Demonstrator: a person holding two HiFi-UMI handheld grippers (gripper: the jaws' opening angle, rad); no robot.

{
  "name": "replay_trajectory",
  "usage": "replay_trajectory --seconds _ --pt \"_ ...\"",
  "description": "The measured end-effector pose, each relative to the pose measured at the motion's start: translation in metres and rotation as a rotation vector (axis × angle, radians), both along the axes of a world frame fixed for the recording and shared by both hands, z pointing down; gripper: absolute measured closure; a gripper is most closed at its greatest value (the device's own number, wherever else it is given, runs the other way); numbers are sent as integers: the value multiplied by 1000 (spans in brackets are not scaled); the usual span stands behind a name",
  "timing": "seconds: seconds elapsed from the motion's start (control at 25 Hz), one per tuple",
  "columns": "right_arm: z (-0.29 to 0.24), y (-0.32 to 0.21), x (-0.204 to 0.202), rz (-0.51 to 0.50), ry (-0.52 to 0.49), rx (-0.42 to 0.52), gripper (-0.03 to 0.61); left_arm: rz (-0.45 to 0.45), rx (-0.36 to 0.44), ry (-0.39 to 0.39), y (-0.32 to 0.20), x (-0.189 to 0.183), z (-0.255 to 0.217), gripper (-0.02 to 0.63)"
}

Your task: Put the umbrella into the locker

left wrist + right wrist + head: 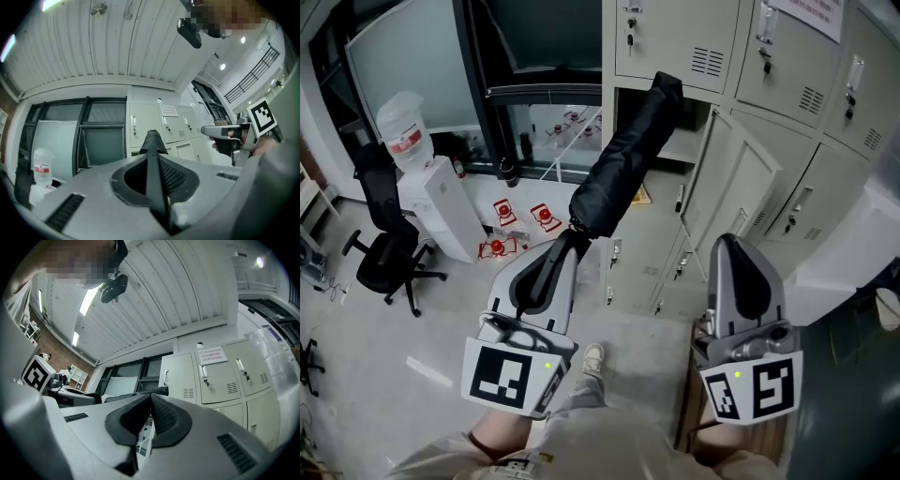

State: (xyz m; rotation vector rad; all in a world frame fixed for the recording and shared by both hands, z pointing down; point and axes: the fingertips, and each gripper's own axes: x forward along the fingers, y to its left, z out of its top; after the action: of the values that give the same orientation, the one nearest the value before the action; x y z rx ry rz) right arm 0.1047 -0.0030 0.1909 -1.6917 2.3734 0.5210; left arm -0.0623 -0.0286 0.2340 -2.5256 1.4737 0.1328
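Left tool (570,236) pinching folded umbrella (628,155), its far end at open locker (686,141) edge, right tool (731,246) pressed together, empty

head view: steeply down | gripper views: upward, close | shared: lockers (675,37)

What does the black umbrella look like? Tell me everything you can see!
The umbrella is black and folded shut into a long, lumpy cloth bundle. It tilts up and to the right, off the floor. The left gripper is clamped on its thin lower end, and nothing else holds it. Its top end is up at the mouth of the open locker.
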Motion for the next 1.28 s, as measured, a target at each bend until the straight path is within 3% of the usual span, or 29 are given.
replay_trajectory --seconds 1.28 --pt "32 -203 9 48 -8 -108 571 47 -157 -105 -217 31 61 578"
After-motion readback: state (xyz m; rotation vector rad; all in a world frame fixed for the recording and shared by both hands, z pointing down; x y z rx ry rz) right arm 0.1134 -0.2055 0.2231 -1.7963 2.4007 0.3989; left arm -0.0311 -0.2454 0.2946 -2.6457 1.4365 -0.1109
